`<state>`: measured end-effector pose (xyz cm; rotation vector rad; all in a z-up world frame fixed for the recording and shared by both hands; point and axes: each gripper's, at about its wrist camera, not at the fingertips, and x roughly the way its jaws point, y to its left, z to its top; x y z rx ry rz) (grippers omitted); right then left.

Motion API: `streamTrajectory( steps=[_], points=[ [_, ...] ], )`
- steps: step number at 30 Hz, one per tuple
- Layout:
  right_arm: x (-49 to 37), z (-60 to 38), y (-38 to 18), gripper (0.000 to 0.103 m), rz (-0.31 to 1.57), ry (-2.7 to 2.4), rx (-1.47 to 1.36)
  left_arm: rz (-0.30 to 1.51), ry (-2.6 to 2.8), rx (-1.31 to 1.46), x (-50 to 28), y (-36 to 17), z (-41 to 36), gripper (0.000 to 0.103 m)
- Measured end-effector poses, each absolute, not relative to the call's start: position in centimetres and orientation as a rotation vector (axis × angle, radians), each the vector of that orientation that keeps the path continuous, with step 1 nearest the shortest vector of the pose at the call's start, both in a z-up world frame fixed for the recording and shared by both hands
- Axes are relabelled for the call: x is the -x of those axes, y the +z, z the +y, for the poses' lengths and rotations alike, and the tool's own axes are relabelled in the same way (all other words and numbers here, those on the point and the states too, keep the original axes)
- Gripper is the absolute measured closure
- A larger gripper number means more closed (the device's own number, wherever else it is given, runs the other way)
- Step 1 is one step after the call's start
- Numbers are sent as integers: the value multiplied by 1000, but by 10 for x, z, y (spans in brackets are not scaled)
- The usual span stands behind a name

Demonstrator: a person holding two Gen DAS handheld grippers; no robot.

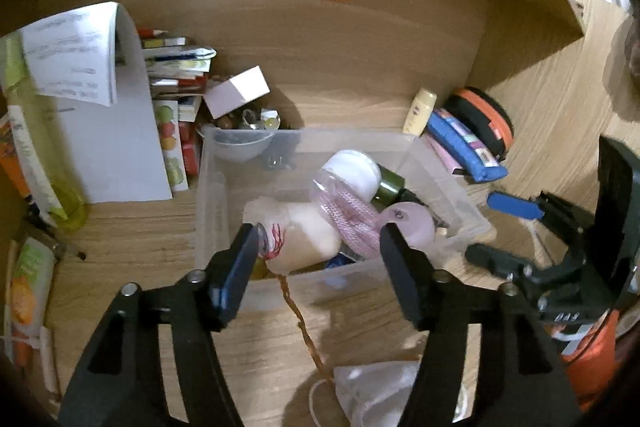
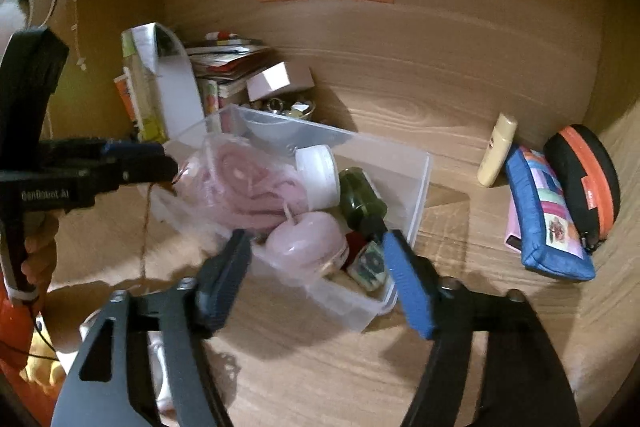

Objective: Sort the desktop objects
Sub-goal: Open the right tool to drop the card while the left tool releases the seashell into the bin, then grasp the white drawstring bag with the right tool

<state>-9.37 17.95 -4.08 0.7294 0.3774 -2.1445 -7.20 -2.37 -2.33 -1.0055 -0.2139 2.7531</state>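
Note:
A clear plastic bin (image 1: pixel 212 187) (image 2: pixel 420 183) sits mid-desk. It holds a cream candle in clear wrap (image 1: pixel 308 235), a pink rope in a bag (image 2: pixel 248 183), a white jar (image 1: pixel 354 169) (image 2: pixel 320 175), a dark green bottle (image 2: pixel 362 201) and a pink heart candle (image 2: pixel 308 241). My left gripper (image 1: pixel 320 255) is open over the bin's near edge, astride the cream candle. A brown string (image 1: pixel 304 331) hangs from the candle over the bin wall. My right gripper (image 2: pixel 316 267) is open and empty above the bin's near corner.
Books and papers (image 1: pixel 100 115) stand at the back left with a small white box (image 1: pixel 238 91). A yellow tube (image 2: pixel 498 149), a blue pouch (image 2: pixel 548 223) and a black-orange case (image 2: pixel 588 175) lie to the right. A white mesh bag (image 1: pixel 376 391) lies near the front.

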Motion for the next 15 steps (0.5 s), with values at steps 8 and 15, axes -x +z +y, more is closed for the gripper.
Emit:
streamTrajectory(
  steps=[8, 15],
  points=[
    [52, 181, -52, 20, 369, -1985, -780, -192, 2769, 1088, 40, -36, -28, 27],
    [12, 158, -79, 7, 401, -1779, -835, -265, 2717, 1251, 13, -74, -39, 26]
  ],
)
